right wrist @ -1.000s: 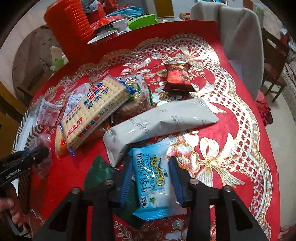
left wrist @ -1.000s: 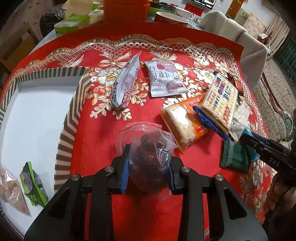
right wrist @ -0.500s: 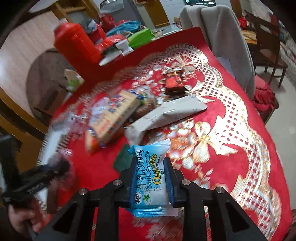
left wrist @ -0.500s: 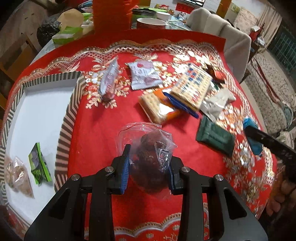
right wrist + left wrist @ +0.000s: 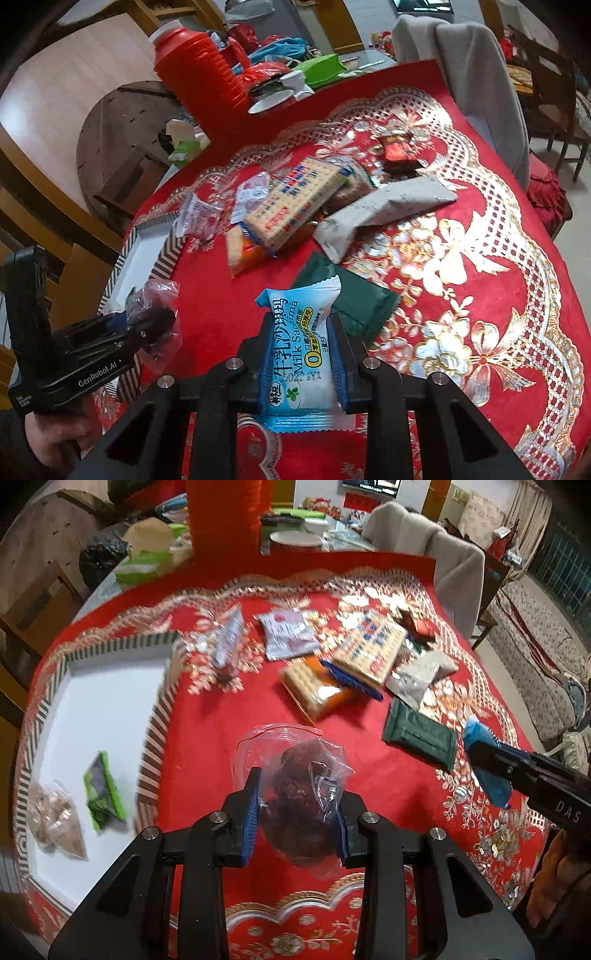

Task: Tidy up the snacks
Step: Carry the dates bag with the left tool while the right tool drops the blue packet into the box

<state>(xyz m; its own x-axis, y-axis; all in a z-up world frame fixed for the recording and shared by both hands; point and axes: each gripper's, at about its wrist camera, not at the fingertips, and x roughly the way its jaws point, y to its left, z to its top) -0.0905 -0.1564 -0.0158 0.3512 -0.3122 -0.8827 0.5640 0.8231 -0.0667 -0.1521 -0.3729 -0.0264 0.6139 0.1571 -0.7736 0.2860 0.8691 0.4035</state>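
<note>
My left gripper [image 5: 297,805] is shut on a clear plastic bag of dark red snacks [image 5: 301,794], held above the red tablecloth. It also shows in the right wrist view [image 5: 155,321] at the left. My right gripper [image 5: 301,347] is shut on a light blue milk snack packet [image 5: 299,354], lifted off the table; it shows in the left wrist view [image 5: 484,760] at the right. A striped-rim white tray [image 5: 107,698] at the left holds a green packet [image 5: 101,790] and a clear bag of brownish snacks [image 5: 55,819].
Loose snacks lie mid-table: a cracker pack [image 5: 369,653], an orange cracker pack [image 5: 317,690], a dark green packet [image 5: 419,738], a grey packet [image 5: 421,675], two pale packets [image 5: 288,635]. A red jug [image 5: 199,77], bowls and a draped chair [image 5: 461,62] stand behind.
Both grippers have risen and pulled back from the table with their snacks. The right gripper closed on the blue packet and lifted it off the dark green packet.
</note>
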